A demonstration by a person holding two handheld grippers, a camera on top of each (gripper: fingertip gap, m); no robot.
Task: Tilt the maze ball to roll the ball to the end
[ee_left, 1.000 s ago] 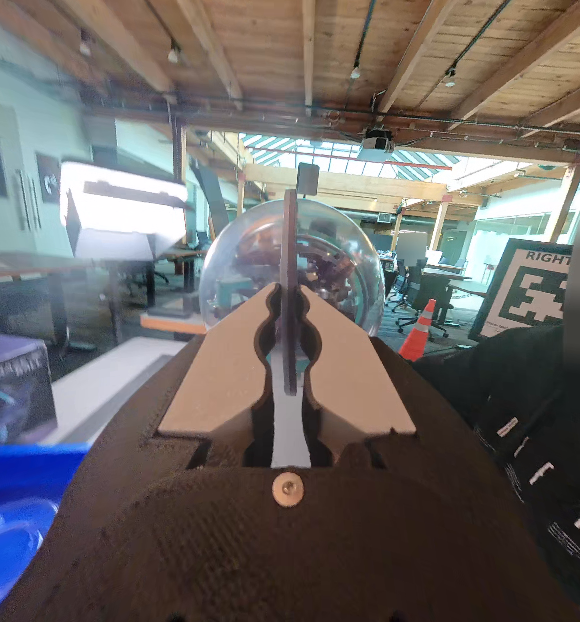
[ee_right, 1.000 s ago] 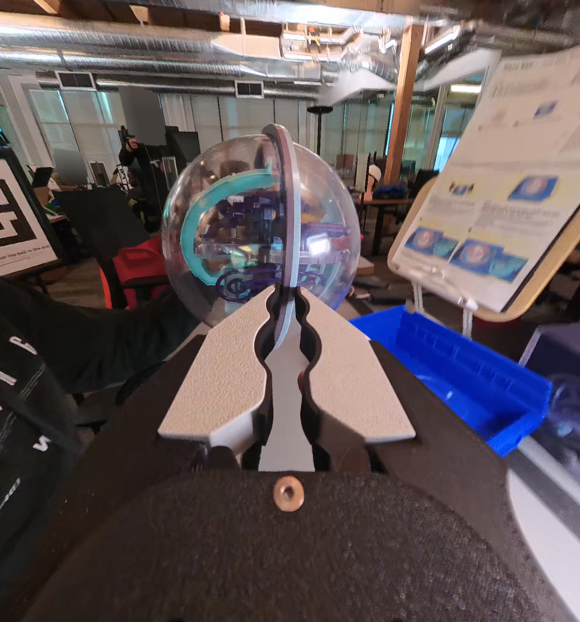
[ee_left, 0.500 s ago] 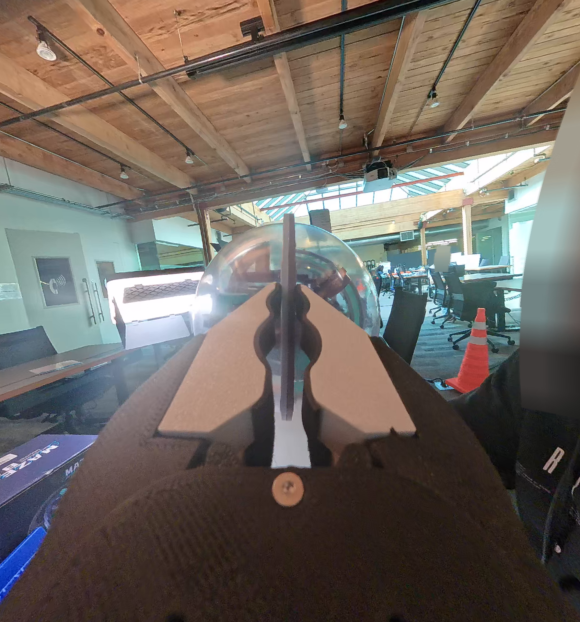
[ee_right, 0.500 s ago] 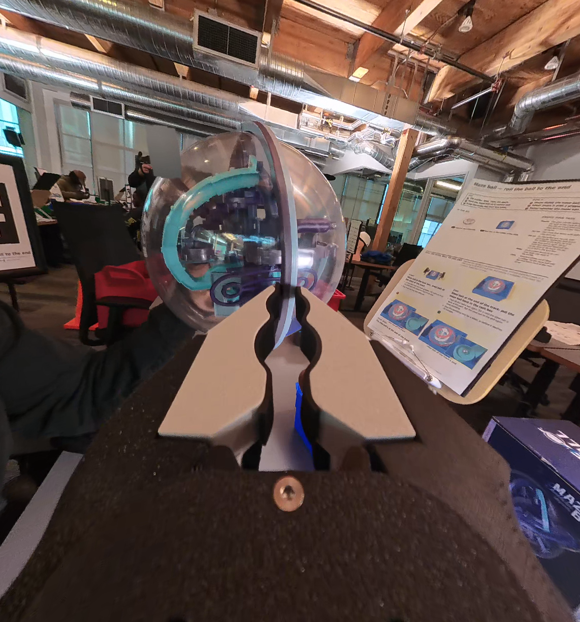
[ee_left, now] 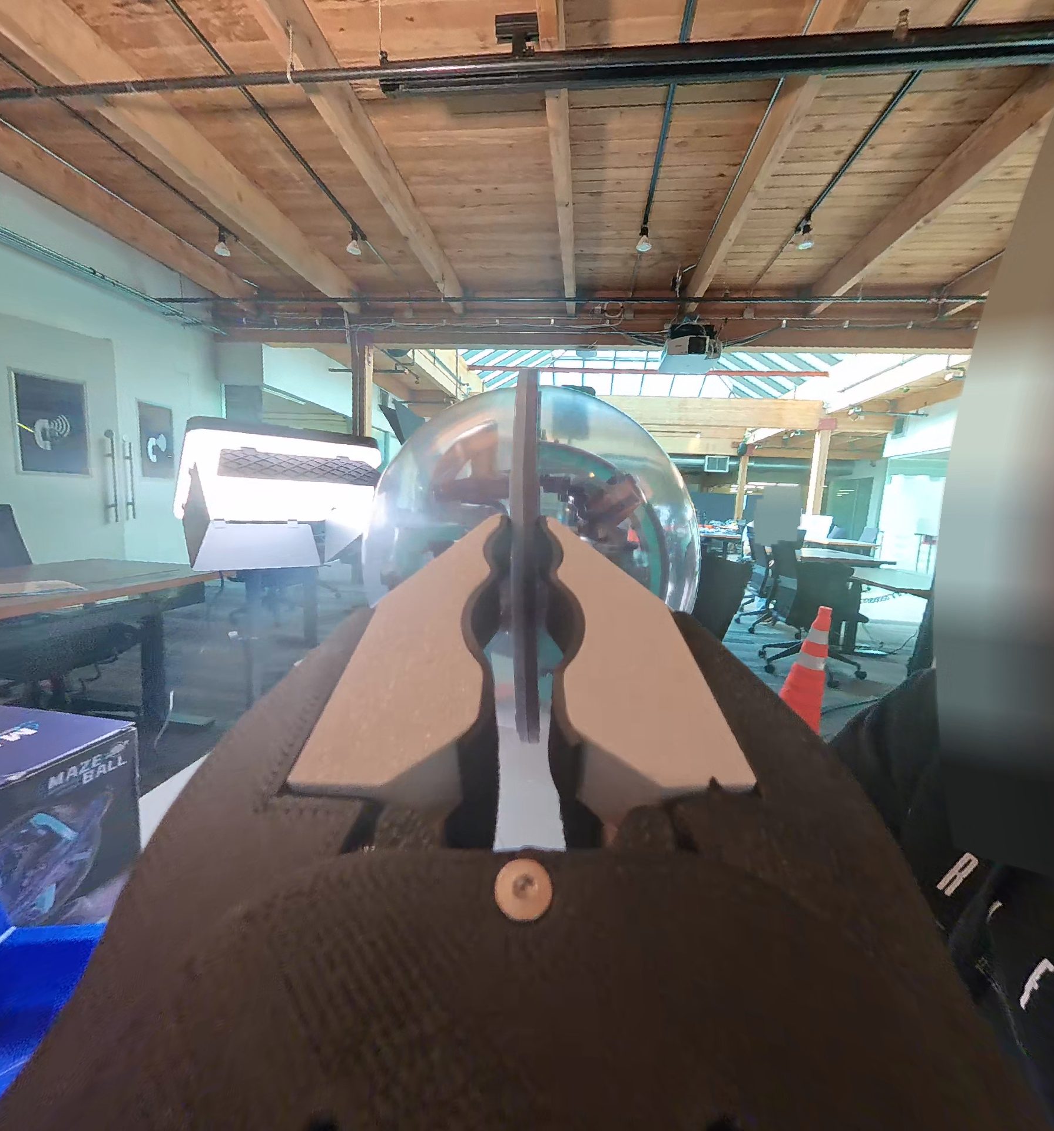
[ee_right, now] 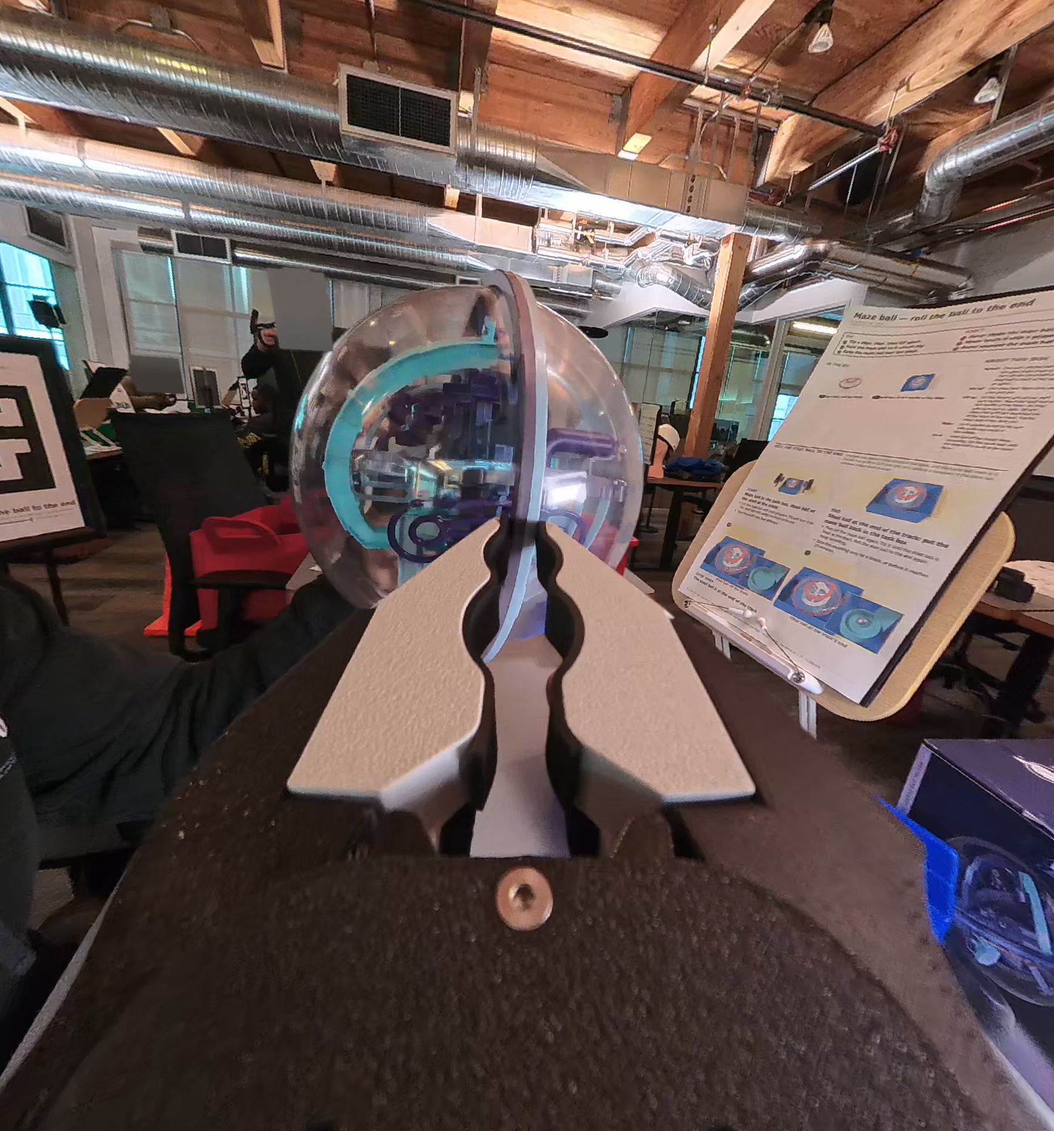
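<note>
Clear plastic forms the maze ball (ee_right: 451, 440), a transparent sphere with a flat grey ring around its middle and teal and purple tracks inside; I hold it lifted in the air between my two grippers, above the table edge. From my left gripper (ee_left: 524, 526) I see the grey ring edge-on, running between the beige fingertips (ee_left: 451, 587), which are drawn narrow and pinch the ring from both sides. My right gripper (ee_right: 521, 526) grips the same ring from the opposite side of the sphere, its pale textured fingertips (ee_right: 604, 612) likewise drawn in close against the ring, which leans slightly in that view. The small rolling ball inside the maze I cannot make out. Beside the right gripper stands a tilted white instruction sheet on a light wooden easel (ee_right: 867, 508), and lower right lies a dark blue printed cardboard box (ee_right: 1014, 857). The left view shows a blue plastic bin (ee_left: 17, 979) at lower left, an orange traffic cone (ee_left: 809, 667) on the floor and a bright studio light panel (ee_left: 267, 483).
</note>
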